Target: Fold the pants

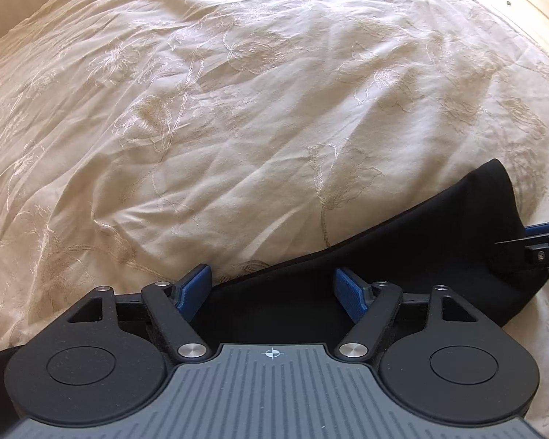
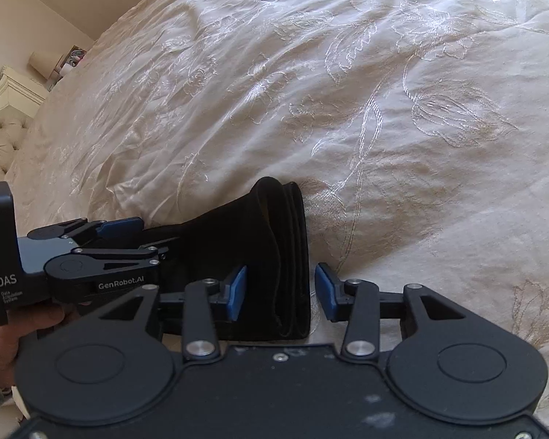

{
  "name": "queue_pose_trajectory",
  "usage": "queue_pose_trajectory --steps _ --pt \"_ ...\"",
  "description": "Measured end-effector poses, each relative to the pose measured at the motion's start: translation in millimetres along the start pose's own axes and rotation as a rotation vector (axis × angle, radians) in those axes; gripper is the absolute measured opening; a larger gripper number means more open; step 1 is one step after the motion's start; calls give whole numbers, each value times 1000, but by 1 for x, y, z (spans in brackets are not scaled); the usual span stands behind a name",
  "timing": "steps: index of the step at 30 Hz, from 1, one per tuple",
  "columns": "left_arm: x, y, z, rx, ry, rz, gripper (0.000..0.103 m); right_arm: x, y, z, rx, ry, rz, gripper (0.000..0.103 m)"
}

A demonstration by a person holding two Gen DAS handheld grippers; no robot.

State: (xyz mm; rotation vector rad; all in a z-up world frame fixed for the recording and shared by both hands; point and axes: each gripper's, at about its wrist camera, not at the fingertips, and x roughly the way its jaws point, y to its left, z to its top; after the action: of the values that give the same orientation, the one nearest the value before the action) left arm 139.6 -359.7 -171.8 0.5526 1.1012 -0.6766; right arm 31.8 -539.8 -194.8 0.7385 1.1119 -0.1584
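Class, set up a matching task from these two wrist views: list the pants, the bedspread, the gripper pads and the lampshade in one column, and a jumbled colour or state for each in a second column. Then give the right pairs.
Column one:
1. pants
2. bedspread
3. gripper pads
4. lampshade

Column two:
A. blue, ribbed
B. cream, embroidered with flowers
C. black, folded in layers
D. pale, far off beside the bed

Pairs: 1-C, 2-B, 3-A, 4-D
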Motion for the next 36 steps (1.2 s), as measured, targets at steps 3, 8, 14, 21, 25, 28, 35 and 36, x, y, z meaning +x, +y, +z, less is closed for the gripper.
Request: queue_pose_trajectory --steps 3,8,14,21,25,28,35,36 --pt "1 0 0 4 -1 1 74 7 -10 2 43 0 39 45" --pt "1 0 -1 -2 -2 0 75 11 -18 4 62 5 104 42" --pt "-11 3 2 15 -10 14 71 -2 -9 7 68 9 116 10" --pt "-71 7 -28 24 -119 49 70 -40 15 11 93 -62 156 9" --pt "-74 -6 -54 106 -115 48 70 -50 27 13 97 -77 159 9" --pt "-57 -8 -61 109 -83 74 70 -52 34 13 97 -80 152 9" --pt "-36 16 -45 -27 -17 25 69 -53 53 5 64 -81 116 9" --pt "-43 19 -44 -25 -38 46 69 -55 56 4 67 -91 113 9"
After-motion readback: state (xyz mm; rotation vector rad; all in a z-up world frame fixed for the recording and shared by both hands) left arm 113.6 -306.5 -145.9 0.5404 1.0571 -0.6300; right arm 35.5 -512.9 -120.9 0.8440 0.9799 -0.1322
